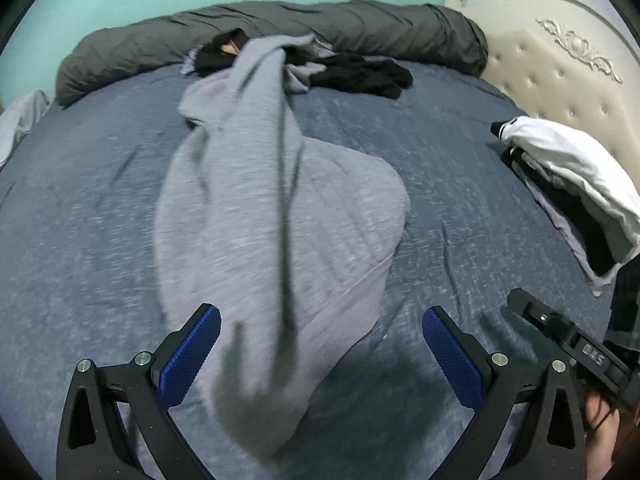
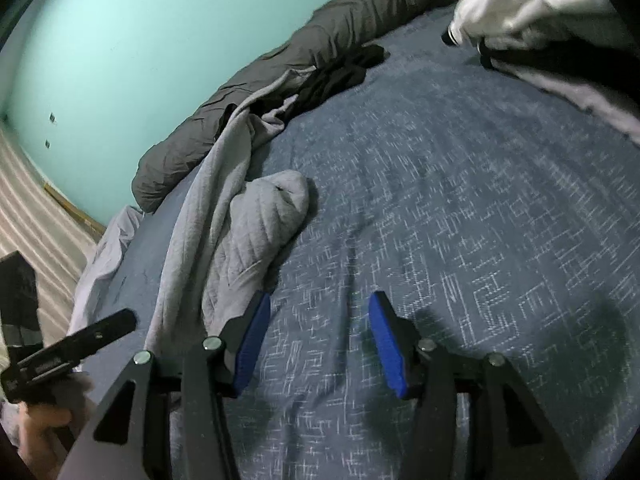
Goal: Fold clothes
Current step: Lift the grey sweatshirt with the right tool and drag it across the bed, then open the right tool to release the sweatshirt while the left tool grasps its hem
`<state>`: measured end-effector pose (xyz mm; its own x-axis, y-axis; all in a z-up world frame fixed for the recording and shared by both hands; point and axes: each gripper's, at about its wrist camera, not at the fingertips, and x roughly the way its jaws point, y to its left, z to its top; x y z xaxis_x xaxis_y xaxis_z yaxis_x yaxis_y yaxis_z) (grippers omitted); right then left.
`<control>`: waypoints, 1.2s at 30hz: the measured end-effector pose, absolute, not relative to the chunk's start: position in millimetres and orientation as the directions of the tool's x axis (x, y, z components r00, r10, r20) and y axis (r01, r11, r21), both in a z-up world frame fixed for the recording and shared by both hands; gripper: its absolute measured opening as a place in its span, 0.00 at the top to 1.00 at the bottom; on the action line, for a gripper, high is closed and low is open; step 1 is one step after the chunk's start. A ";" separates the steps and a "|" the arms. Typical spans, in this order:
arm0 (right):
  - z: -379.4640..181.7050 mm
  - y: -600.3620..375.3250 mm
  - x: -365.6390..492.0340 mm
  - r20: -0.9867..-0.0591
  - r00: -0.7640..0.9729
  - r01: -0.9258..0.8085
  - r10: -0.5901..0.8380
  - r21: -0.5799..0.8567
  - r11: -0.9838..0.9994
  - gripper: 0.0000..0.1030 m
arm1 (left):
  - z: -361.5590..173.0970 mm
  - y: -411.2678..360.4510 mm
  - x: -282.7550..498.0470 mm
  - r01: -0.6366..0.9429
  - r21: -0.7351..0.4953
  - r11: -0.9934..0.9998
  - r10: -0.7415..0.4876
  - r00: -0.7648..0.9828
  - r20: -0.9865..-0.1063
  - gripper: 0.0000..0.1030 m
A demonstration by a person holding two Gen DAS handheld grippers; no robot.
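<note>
A long sweatshirt (image 1: 256, 216) lies stretched across the middle of the bed (image 1: 460, 184), its far end reaching the rolled duvet (image 1: 280, 32) along the bed's far edge. Dark clothes (image 1: 360, 74) lie just before the duvet, beside that far end. A stack of clothes (image 1: 572, 184) sits well right of the sweatshirt, near the headboard (image 1: 560, 80).

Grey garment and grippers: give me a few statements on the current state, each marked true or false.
1. The left gripper is open. True.
2. The grey garment lies neatly folded. False: it is stretched out and crumpled on the bed.
3. The right gripper grips the garment. False: it is open over bare bedcover.
4. Black clothes lie at the garment's far end. True.
5. The white garment lies near the headboard. True.
</note>
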<state>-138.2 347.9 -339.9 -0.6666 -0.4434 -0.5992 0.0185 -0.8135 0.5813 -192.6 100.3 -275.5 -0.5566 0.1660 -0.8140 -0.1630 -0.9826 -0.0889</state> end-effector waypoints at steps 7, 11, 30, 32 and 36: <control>-338.1 358.5 -145.9 -0.572 -0.685 0.042 -0.451 0.588 -0.808 0.48 | -295.1 133.0 -227.0 -0.211 -0.051 -0.976 0.157 -0.528 -0.835 0.00; -342.3 365.5 -147.9 -0.577 -0.685 0.035 -0.445 0.584 -0.811 0.47 | -307.4 142.3 -242.7 -0.218 -0.056 -0.974 0.161 -0.499 -0.852 0.03; -351.0 371.1 -156.9 -0.567 -0.686 0.044 -0.456 0.592 -0.805 0.47 | -346.2 147.0 -259.8 -0.245 -0.021 -0.969 0.131 -0.442 -0.887 0.54; -350.2 370.4 -157.4 -0.564 -0.688 0.048 -0.458 0.594 -0.803 0.47 | -344.3 145.7 -260.2 -0.259 -0.014 -0.966 0.132 -0.441 -0.888 0.64; -349.6 367.6 -158.8 -0.563 -0.685 0.059 -0.463 0.591 -0.804 0.47 | -328.9 136.8 -256.4 -0.274 -0.028 -0.961 0.153 -0.450 -0.880 0.77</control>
